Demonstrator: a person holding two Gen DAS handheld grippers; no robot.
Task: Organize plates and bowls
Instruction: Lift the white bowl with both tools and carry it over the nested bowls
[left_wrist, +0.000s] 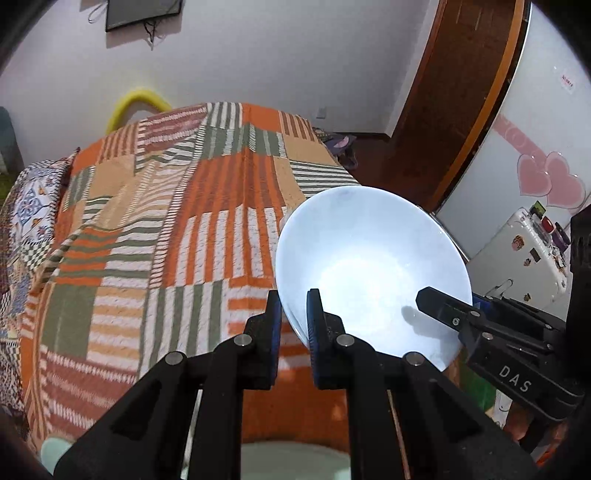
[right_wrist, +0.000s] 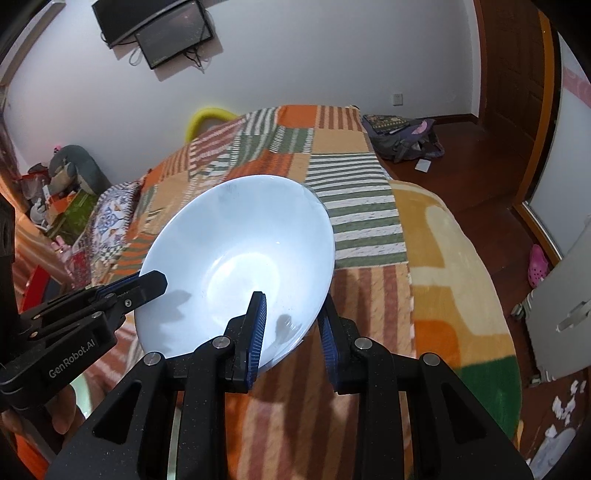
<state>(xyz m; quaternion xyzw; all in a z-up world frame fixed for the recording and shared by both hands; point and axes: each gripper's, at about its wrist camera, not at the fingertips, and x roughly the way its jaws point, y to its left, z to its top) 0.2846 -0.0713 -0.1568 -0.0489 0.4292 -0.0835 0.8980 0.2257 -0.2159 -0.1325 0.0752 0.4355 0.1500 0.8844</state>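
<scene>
One glossy white round bowl (left_wrist: 373, 273) | left gripper (left_wrist: 293, 321), right gripper (right_wrist: 291, 328) each clamp its rim | striped quilt (left_wrist: 166, 229) behind, frame centre.

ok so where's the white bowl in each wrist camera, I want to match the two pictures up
Left wrist view: the white bowl sits right of centre, its rim between the left claw fingers.
Right wrist view: the white bowl sits left of centre, its rim between the right claw fingers.
Shared landmark: the striped patchwork bedspread behind the bowl, with the yellow hoop at its far end.
</scene>
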